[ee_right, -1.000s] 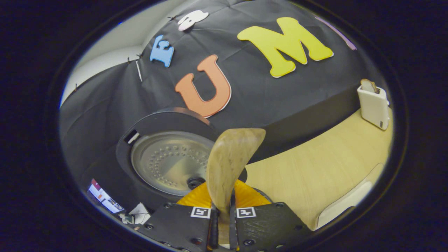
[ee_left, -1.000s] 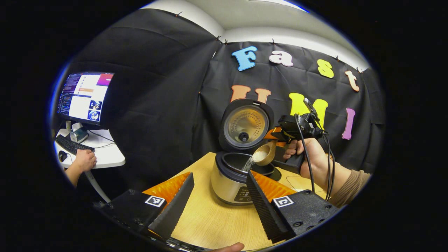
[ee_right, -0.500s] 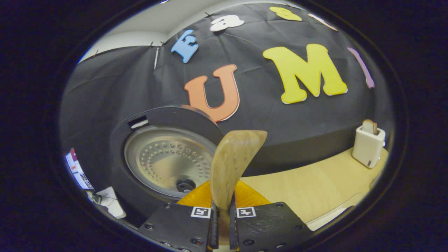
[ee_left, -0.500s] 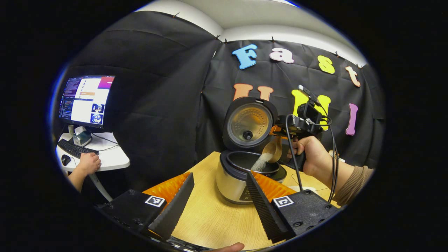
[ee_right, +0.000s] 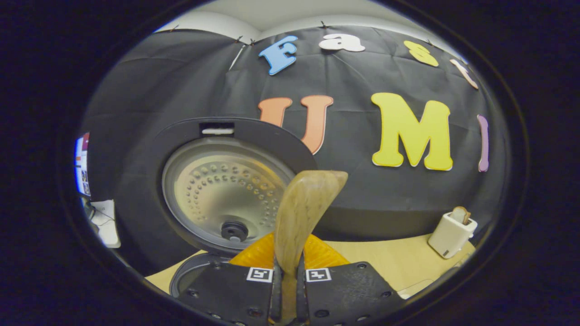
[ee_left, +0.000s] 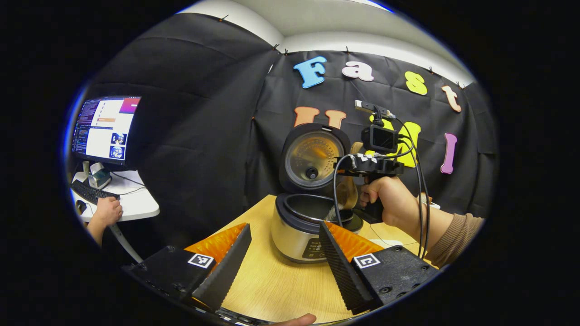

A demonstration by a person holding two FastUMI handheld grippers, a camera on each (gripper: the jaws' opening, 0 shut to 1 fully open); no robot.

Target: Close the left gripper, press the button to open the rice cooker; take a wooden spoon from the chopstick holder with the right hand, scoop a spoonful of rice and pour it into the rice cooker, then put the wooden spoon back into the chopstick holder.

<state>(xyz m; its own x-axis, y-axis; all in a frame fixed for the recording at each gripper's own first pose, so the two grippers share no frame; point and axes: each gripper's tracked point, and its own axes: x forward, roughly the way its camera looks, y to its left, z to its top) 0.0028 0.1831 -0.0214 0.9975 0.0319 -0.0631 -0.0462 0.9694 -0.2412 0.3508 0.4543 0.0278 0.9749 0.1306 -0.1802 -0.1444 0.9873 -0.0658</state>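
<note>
A light wooden table carries the rice cooker and a toaster.

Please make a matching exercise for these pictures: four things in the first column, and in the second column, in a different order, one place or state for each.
Column 1
1. rice cooker lid
2. wooden spoon
3. left claw
4. toaster

Column 2
A. open, nothing between its fingers
B. standing up, open
C. on the table by the black cloth wall
D. gripped in the right claw

Pairs: 1-B, 2-D, 3-A, 4-C
</note>
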